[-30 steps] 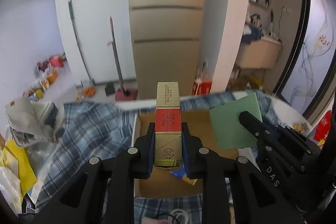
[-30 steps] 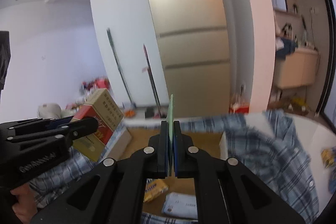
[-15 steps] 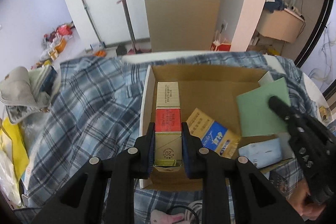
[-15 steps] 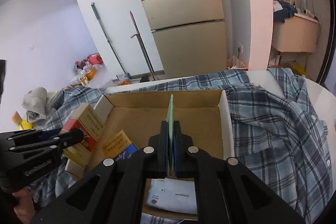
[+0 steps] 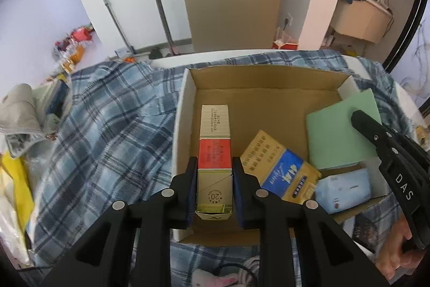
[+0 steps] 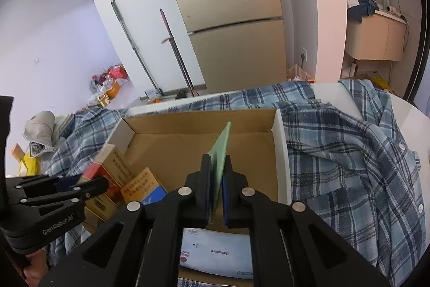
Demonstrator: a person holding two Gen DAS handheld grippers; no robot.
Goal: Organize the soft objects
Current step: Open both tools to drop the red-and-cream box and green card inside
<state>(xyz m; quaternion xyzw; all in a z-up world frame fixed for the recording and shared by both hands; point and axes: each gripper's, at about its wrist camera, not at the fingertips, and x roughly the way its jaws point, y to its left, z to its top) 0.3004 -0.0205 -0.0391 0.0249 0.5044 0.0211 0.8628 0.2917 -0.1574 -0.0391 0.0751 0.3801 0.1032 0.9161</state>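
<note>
— What's my left gripper (image 5: 215, 174) doing?
— Clamped on the red-and-gold carton (image 5: 215, 147), centre frame, over the cardboard box (image 5: 185, 104).
— And my right gripper (image 6: 216, 179)?
— Pinching the green sheet (image 6: 221, 149), mid-frame, above that box.

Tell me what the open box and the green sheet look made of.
Open box: corrugated cardboard, it seems, matte brown inside with white outer walls and folded flaps. Green sheet, held in the right hand-held gripper: thin, flat, matte pale green, stays straight when held by one edge; foam or stiff card, cannot tell.
</note>
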